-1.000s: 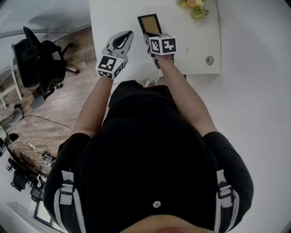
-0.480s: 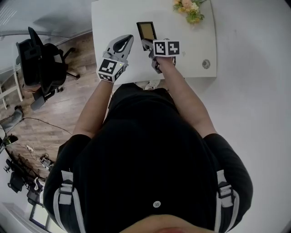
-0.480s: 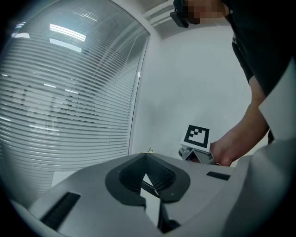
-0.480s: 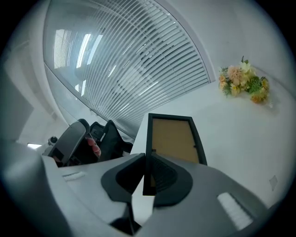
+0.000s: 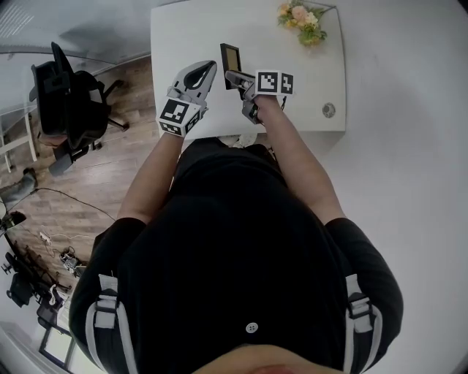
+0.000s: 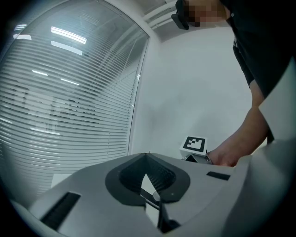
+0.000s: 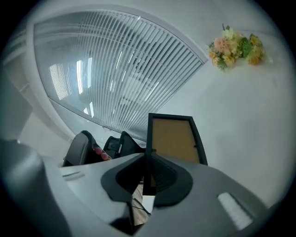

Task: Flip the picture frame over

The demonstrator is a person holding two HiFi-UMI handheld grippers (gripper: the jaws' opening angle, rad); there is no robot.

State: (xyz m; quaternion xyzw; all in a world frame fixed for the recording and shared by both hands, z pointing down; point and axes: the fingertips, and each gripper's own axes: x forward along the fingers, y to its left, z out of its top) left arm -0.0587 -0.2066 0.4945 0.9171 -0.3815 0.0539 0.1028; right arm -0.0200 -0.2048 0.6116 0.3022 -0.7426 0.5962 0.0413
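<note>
The picture frame (image 5: 229, 57) is black with a brown back board. It stands tilted up on its edge over the white table (image 5: 183, 36). My right gripper (image 5: 231, 75) is shut on its near edge. In the right gripper view the brown back (image 7: 172, 138) faces me, and the frame's rim runs down between the jaws of the right gripper (image 7: 147, 159). My left gripper (image 5: 207, 67) hovers just left of the frame, apart from it, shut and holding nothing. In the left gripper view the left gripper (image 6: 147, 157) points at a bare wall, with the right gripper's marker cube (image 6: 194, 144) beyond it.
A small bunch of flowers (image 5: 303, 18) lies at the table's far right, also seen as flowers (image 7: 236, 46) in the right gripper view. A round cable grommet (image 5: 328, 109) sits near the table's right front corner. A black office chair (image 5: 62, 102) stands on the wood floor to the left.
The right gripper has rolled and lifted, tipping the frame from lying fairly flat to standing on edge, so it looks narrower. Both grippers have risen a little.
</note>
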